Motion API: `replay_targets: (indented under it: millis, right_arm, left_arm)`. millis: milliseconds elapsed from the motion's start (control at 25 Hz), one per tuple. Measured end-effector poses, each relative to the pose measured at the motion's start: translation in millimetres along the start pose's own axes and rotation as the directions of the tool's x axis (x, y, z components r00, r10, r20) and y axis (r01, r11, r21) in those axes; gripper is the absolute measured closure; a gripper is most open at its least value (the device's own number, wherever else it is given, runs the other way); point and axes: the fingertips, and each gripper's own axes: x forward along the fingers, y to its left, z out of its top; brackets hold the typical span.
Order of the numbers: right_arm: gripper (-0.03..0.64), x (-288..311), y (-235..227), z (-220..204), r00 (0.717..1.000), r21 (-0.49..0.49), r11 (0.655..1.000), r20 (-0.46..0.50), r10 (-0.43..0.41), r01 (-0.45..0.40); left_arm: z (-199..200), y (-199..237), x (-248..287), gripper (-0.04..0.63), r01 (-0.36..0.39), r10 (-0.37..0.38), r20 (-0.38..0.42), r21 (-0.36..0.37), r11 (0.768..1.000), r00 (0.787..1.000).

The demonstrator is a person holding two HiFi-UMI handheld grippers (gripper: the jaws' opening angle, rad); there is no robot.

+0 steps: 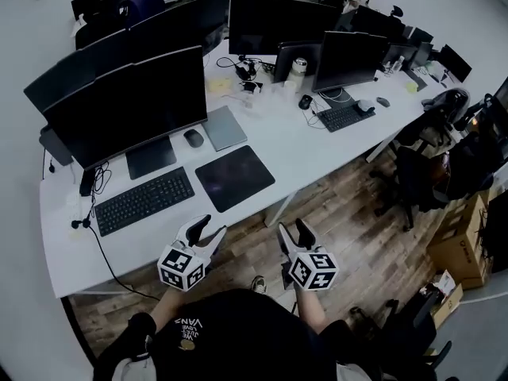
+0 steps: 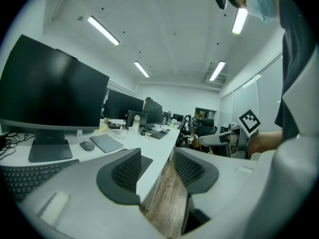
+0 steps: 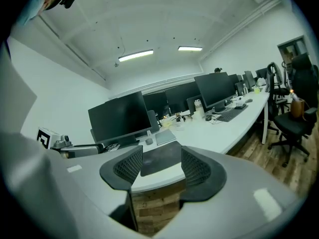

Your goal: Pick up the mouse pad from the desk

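A dark rectangular mouse pad [image 1: 235, 177] lies flat on the white desk [image 1: 317, 145], close to its front edge and right of a black keyboard [image 1: 143, 201]. My left gripper [image 1: 213, 227] is short of the desk's front edge, over the wooden floor, open with nothing between its jaws. My right gripper [image 1: 292, 227] is beside it, also short of the edge, open wide and empty. In the right gripper view the mouse pad [image 3: 159, 158] shows between the spread jaws of the gripper [image 3: 162, 166], some way ahead. In the left gripper view a corner of the pad [image 2: 145, 162] shows behind the gripper's [image 2: 157, 168] left jaw.
A large monitor [image 1: 127, 105] stands behind the keyboard. A mouse [image 1: 194, 138] and a grey closed laptop [image 1: 224, 128] lie behind the pad. More monitors and a second keyboard [image 1: 343, 116] fill the far desk. Office chairs [image 1: 421, 173] and cardboard boxes [image 1: 460, 244] stand at the right.
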Motion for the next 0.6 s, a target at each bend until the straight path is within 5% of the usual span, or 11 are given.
replay_targets:
  millis: [600]
  right_arm:
    - [0.385, 48.2, -83.9, 15.0, 0.981, -0.013, 0.988, -0.123, 0.151, -0.153]
  left_arm:
    - [-5.4, -3.6, 77.9, 0.416, -0.21, 0.209, -0.029, -0.069, 0.975, 0.978]
